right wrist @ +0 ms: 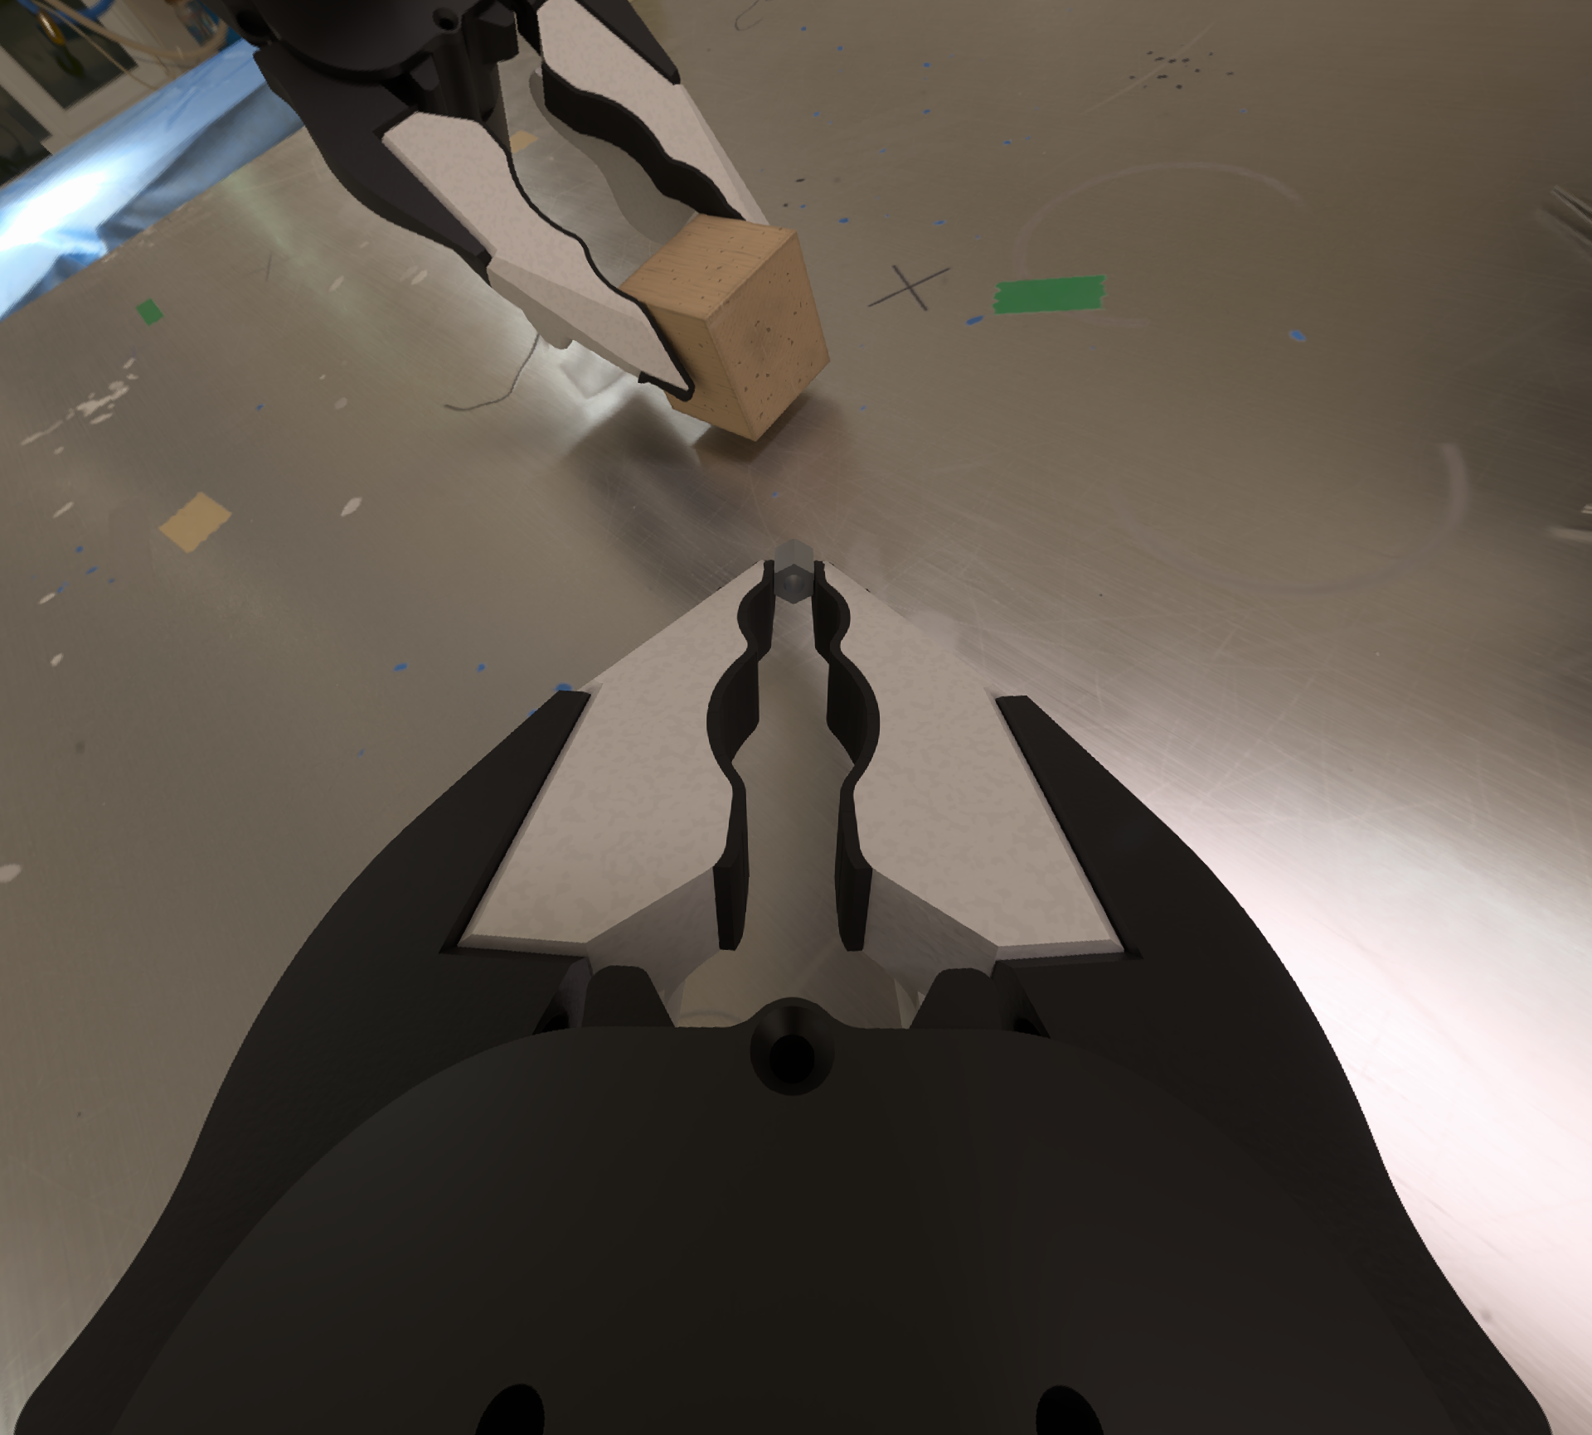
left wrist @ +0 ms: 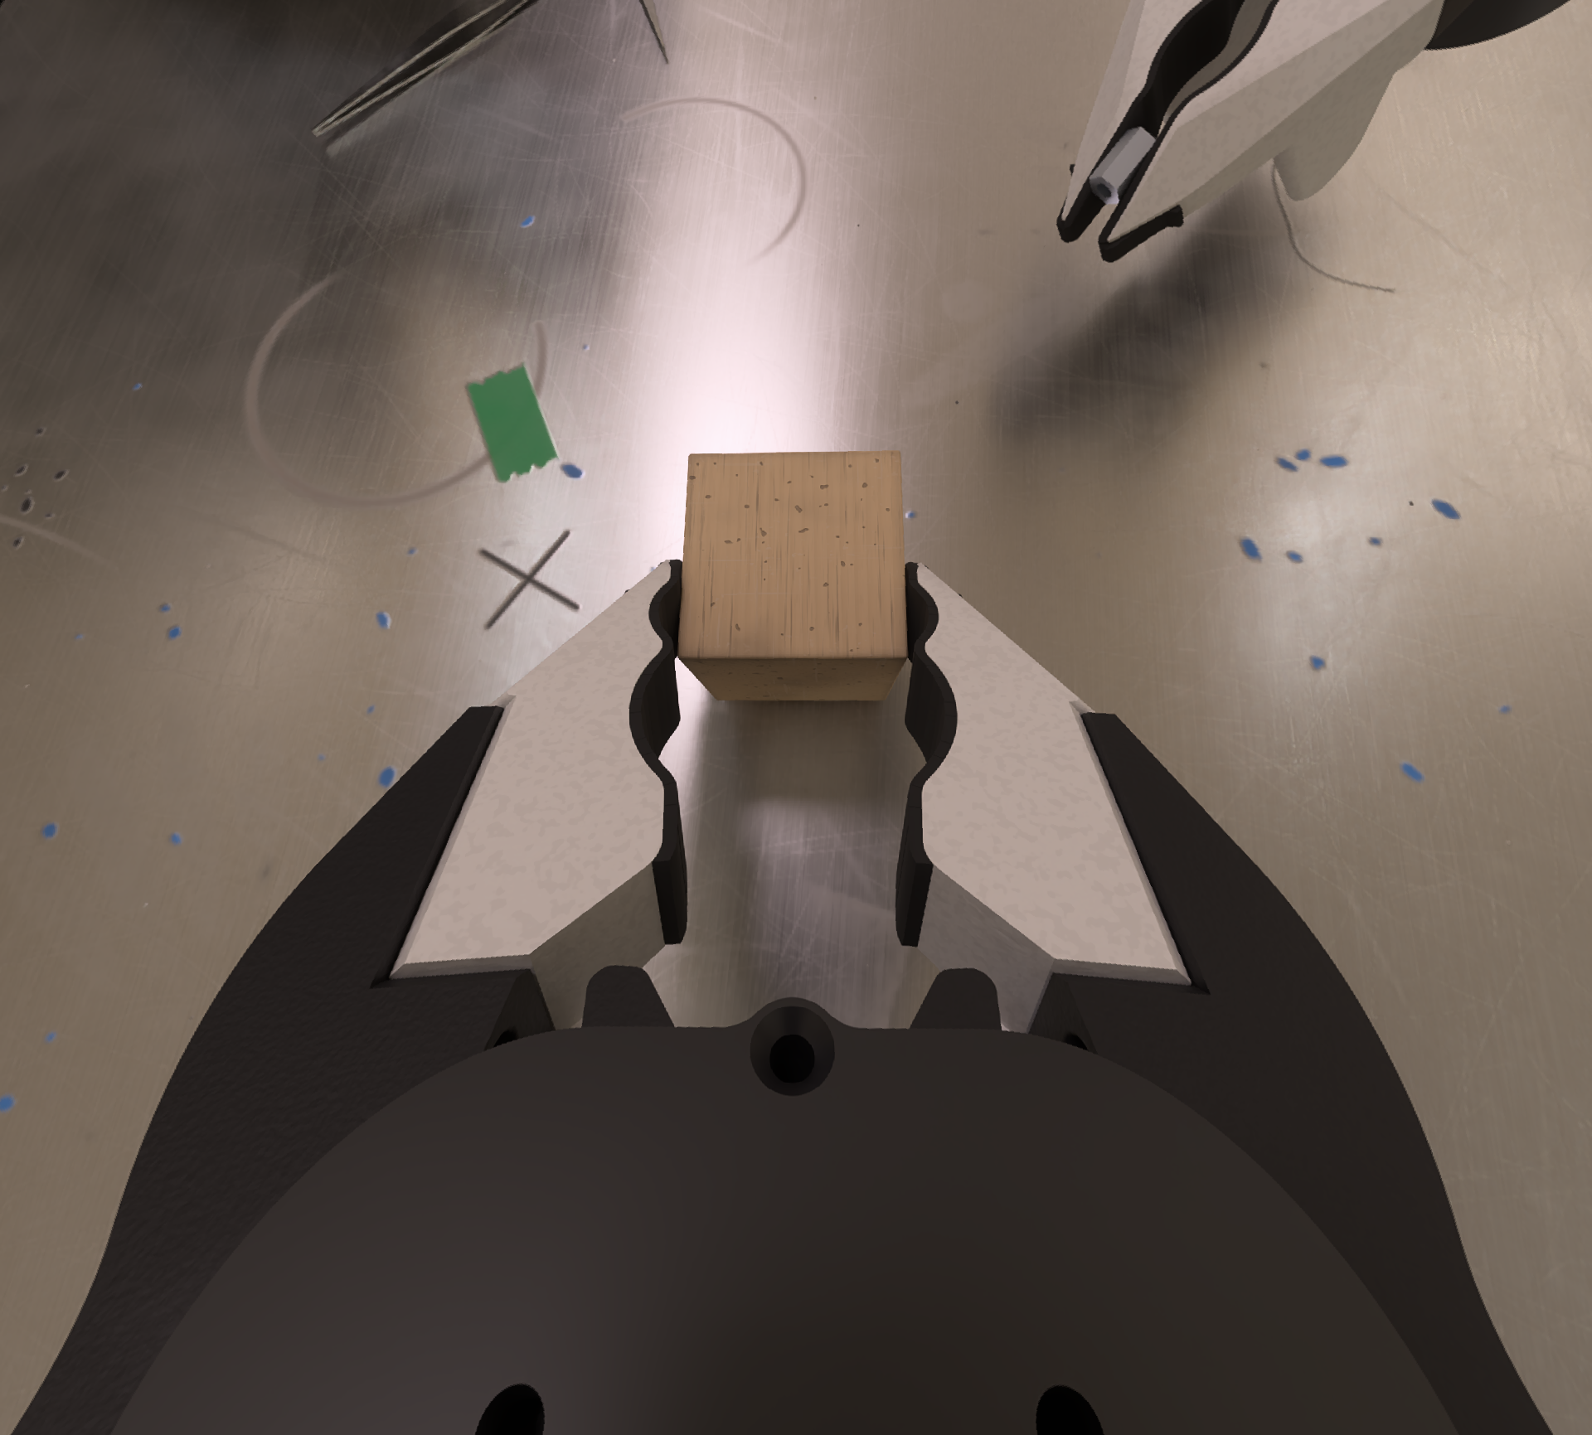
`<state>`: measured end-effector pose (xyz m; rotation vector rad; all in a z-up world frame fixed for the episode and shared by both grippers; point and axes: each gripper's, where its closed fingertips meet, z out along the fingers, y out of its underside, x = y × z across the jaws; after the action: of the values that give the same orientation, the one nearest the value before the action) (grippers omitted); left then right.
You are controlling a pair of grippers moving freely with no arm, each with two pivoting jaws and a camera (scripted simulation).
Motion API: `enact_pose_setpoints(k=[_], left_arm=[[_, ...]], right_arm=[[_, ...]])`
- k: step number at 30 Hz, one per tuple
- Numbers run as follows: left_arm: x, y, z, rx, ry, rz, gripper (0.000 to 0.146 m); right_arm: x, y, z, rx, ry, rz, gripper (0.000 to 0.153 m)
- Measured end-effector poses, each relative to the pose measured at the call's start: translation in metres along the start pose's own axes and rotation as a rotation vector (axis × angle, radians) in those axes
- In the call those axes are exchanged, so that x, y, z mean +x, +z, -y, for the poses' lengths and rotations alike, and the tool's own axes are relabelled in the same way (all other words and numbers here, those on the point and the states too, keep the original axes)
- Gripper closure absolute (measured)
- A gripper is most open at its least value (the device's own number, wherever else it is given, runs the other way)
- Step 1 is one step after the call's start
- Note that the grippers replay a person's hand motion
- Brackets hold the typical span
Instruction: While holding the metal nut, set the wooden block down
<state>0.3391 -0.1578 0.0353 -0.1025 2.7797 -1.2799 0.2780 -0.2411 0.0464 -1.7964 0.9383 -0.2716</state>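
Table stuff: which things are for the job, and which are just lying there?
For the job:
wooden block, in the left gripper
metal nut, in the right gripper

Just lying about:
green tape
tweezers
tan patch

Left wrist view looks steeply down, close above the scratched steel tabletop [left wrist: 1120, 618]. Right wrist view faces across it at a lower angle – both share the pale wooden cube [left wrist: 792, 558] [right wrist: 741, 326], the green tape strip [left wrist: 510, 422] [right wrist: 1049, 294] and the black pen cross [left wrist: 530, 578] [right wrist: 909, 288].
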Motion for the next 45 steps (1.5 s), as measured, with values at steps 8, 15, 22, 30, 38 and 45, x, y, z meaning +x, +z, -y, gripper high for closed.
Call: enact_pose_setpoints(k=[8,15,22,30,38,45], left_arm=[[-0.001,0.0,0.0,0.026,-0.018,-0.022,0.095],[0.0,0.0,0.0,0.018,0.007,-0.016,0.095],[-0.001,0.0,0.0,0.033,-0.009,-0.024,0.095],[-0.002,0.0,0.0,0.03,0.006,-0.007,0.095],[-0.003,0.0,0.0,0.038,0.03,-0.027,0.095],[0.0,0.001,0.0,0.043,0.058,-0.05,0.095]], right_arm=[[0.002,0.002,-0.002,-0.022,0.013,0.005,0.145],[0.001,0.001,0.0,-0.004,0.016,0.025,0.145],[0.0,0.005,-0.004,-0.044,0.003,0.025,0.145],[0.002,0.006,-0.006,-0.058,0.03,0.025,0.145],[0.004,0.01,-0.012,-0.113,0.184,0.128,0.145],[0.005,0.004,-0.002,-0.046,0.292,0.233,0.145]])
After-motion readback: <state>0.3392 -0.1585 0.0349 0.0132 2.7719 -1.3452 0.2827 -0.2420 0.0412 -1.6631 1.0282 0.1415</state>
